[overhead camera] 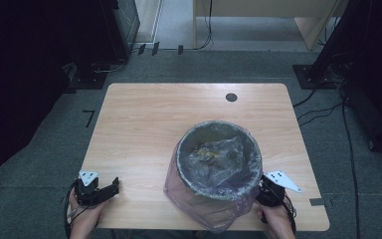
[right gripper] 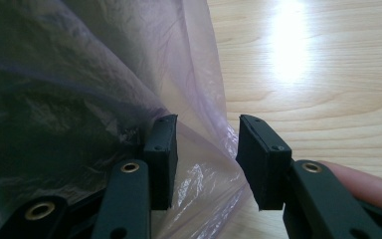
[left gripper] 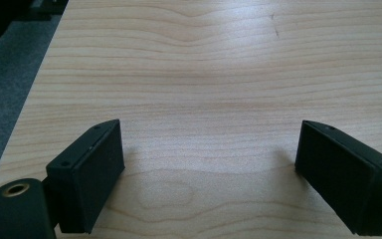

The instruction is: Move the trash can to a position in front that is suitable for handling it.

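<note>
Lined bin near our front edge

We see a round grey bin standing upright on the surface, right of centre and close to the front edge. A thin, translucent purplish plastic bag lines it; the bag's top is folded over the rim, and loose film hangs crumpled down the outside wall to the surface at the front. Inside the bin the liner lies wrinkled over something yellowish that we cannot make out.
</note>
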A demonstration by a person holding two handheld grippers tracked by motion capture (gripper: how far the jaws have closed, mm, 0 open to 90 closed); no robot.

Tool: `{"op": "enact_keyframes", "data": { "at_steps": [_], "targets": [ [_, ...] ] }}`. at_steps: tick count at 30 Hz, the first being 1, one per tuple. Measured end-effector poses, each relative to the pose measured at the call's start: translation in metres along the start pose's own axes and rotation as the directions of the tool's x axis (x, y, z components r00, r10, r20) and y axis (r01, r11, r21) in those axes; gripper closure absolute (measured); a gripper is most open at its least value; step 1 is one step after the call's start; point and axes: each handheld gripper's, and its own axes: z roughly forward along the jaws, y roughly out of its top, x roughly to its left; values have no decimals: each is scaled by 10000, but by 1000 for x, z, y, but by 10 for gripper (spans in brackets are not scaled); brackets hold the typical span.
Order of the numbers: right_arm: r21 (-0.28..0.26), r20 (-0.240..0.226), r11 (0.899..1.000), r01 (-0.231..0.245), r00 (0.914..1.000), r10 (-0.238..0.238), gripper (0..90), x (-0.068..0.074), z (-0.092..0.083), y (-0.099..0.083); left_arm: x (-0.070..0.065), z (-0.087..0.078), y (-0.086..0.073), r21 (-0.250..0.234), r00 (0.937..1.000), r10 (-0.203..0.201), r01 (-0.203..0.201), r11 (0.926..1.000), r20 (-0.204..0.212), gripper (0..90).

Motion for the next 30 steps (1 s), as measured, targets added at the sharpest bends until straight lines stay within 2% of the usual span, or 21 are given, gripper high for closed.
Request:
{"op": "enact_keyframes", "data": {
  "at_steps": [9, 12, 14, 19, 20, 22, 25, 26, 27, 29, 30],
  "targets": [
    [199, -507, 9990, 403, 9979, -393, 597, 18, 8, -7, -2, 0, 0, -18, 9997, 161, -161, 9999, 166, 111],
    [173, -907, 9968, 785, 9929, -766, 583, 26, 10, -10, -4, -1, -1, 4, 9989, 345, -345, 9994, 312, 111],
    [206, -1008, 9962, 846, 9915, -821, 580, 28, 10, -10, -5, -1, -1, 5, 9986, 366, -366, 9993, 371, 111],
    [250, -1868, 9933, 1125, 9767, -1059, 549, 33, 12, -13, -8, -1, -1, 6, 9961, 625, -627, 9980, 627, 112],
    [257, -2196, 9903, 1369, 9672, -1280, 523, 33, 12, -13, -9, -1, -1, -2, 9957, 645, -646, 9979, 666, 112],
    [210, -2252, 9883, 1509, 9638, -1424, 500, 31, 11, -12, -9, -1, -1, -8, 9946, 718, -720, 9974, 747, 112],
    [203, -2145, 9911, 1319, 9688, -1245, 490, 24, 9, -9, -11, -2, -2, -13, 9929, 837, -838, 9965, 842, 112],
    [203, -2029, 9930, 1168, 9730, -1103, 486, 20, 8, -8, -12, -2, -2, -11, 9923, 882, -885, 9961, 865, 113],
    [275, -1758, 9970, 724, 9822, -665, 473, 10, 7, -5, -15, -3, -2, -47, 9904, 976, -976, 9952, 975, 117],
    [297, -1383, 9988, 388, 9898, -343, 467, -1, 7, -3, -19, -3, -3, -64, 9861, 1192, -1192, 9928, 1158, 120],
    [297, -1383, 9988, 388, 9898, -343, 467, -1, 7, -3, -19, -3, -3, -64, 9861, 1192, -1192, 9928, 1158, 120]
  ]
}}
